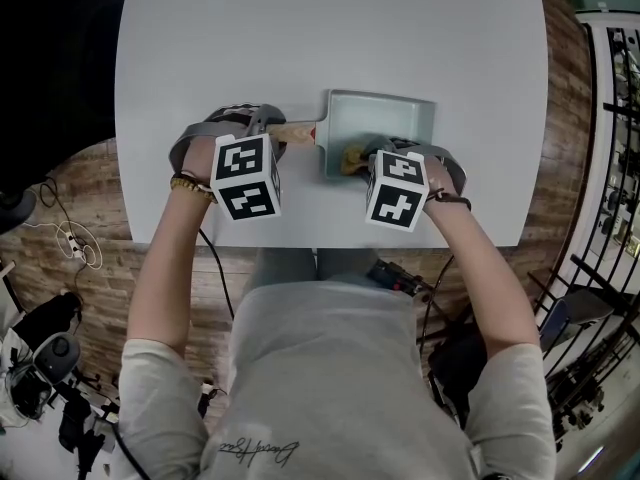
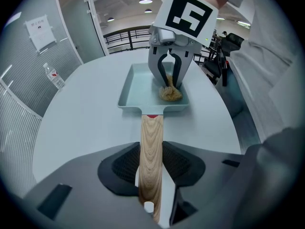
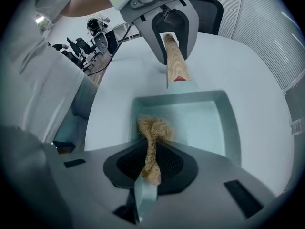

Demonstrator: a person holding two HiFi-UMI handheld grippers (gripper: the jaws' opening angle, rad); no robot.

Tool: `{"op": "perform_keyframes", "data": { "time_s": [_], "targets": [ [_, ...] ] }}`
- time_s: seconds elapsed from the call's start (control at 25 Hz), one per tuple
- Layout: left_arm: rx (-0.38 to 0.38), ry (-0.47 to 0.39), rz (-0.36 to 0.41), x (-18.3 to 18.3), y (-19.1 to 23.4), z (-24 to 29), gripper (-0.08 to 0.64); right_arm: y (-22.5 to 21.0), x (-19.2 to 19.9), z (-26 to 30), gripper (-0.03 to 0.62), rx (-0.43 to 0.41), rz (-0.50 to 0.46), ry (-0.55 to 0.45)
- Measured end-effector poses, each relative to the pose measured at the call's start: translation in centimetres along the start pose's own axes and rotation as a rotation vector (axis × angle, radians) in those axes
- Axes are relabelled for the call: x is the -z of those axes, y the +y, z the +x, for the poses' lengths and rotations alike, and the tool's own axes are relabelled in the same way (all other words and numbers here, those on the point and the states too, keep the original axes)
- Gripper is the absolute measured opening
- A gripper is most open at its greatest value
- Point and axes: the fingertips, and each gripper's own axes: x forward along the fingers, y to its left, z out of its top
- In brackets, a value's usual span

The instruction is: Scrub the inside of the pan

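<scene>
A pale teal rectangular pan [image 1: 395, 118] with a wooden handle [image 1: 293, 133] lies on the white table [image 1: 200, 48]. My left gripper [image 2: 151, 168] is shut on the handle [image 2: 151, 147], with both pads against the wood. My right gripper [image 3: 151, 163] is shut on a tan fibrous scrubber [image 3: 153, 130]. The scrubber's bunched end rests on the pan's floor [image 3: 205, 118], near the wall closest to me. In the head view the right gripper [image 1: 375, 153] tilts down over the pan's near edge and the scrubber [image 1: 352, 156] shows beside it.
The table's front edge runs just below both grippers. A black metal rack [image 1: 610, 168] stands at the right on the wooden floor, and cables lie at the left [image 1: 75, 248]. A clear bottle [image 2: 54, 75] stands by the glass wall beyond the table.
</scene>
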Motion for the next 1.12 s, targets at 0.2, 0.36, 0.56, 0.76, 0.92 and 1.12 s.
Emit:
{"op": "perform_keyframes", "data": {
  "time_s": [0.2,0.36,0.56,0.76,0.92,1.12],
  "targets": [
    [-0.004,0.003,0.031,-0.1,-0.2,-0.1,0.152,-0.2,-0.1,-0.3,0.067,-0.013,0.03,-0.041],
    [0.004,0.008,0.043,-0.1,-0.5,-0.3,0.15,-1.7,0.0,-0.6,0.069,0.03,0.034,-0.039],
    [0.011,0.012,0.06,-0.4,-0.8,-0.6,0.15,-4.3,0.3,-1.3,0.069,0.058,0.042,-0.033],
    [0.014,0.008,0.059,-0.6,-1.0,-0.6,0.15,-6.5,0.6,-1.9,0.069,0.096,0.038,-0.027],
    [0.011,0.008,0.056,-0.7,-1.0,-0.8,0.15,-8.3,0.8,-2.3,0.069,0.138,0.041,-0.026],
    [0.006,0.006,0.046,-0.6,-0.9,-0.7,0.15,-8.8,0.9,-2.4,0.069,0.161,0.031,-0.02]
  ]
}}
